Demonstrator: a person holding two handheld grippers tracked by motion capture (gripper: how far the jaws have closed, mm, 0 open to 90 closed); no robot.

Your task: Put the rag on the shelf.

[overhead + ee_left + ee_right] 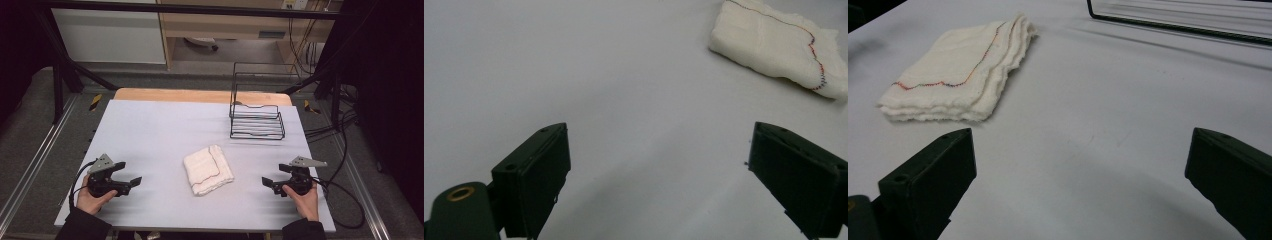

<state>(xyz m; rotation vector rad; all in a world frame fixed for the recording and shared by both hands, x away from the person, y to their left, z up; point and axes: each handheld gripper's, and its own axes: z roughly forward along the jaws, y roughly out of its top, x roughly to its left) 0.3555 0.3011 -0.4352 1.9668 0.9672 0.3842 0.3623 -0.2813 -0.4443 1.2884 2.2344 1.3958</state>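
Note:
A folded white cloth (208, 169) with a coloured stitched line lies in the middle of the white table (150, 130). My left gripper (131, 183) rests at the table's front left, held by a hand, jaws wide apart and empty, pointing toward the cloth (779, 45). At the front right my right gripper (267, 183) is held the same way, open with nothing between its jaws, facing the cloth (955, 75). Both grippers stand well apart from the cloth.
A black wire rack (256, 112) stands at the back right of the table; its lower bar (1178, 26) crosses the top of the right gripper view. Cables (340, 165) trail off the right edge. A wooden strip (200, 95) borders the far edge.

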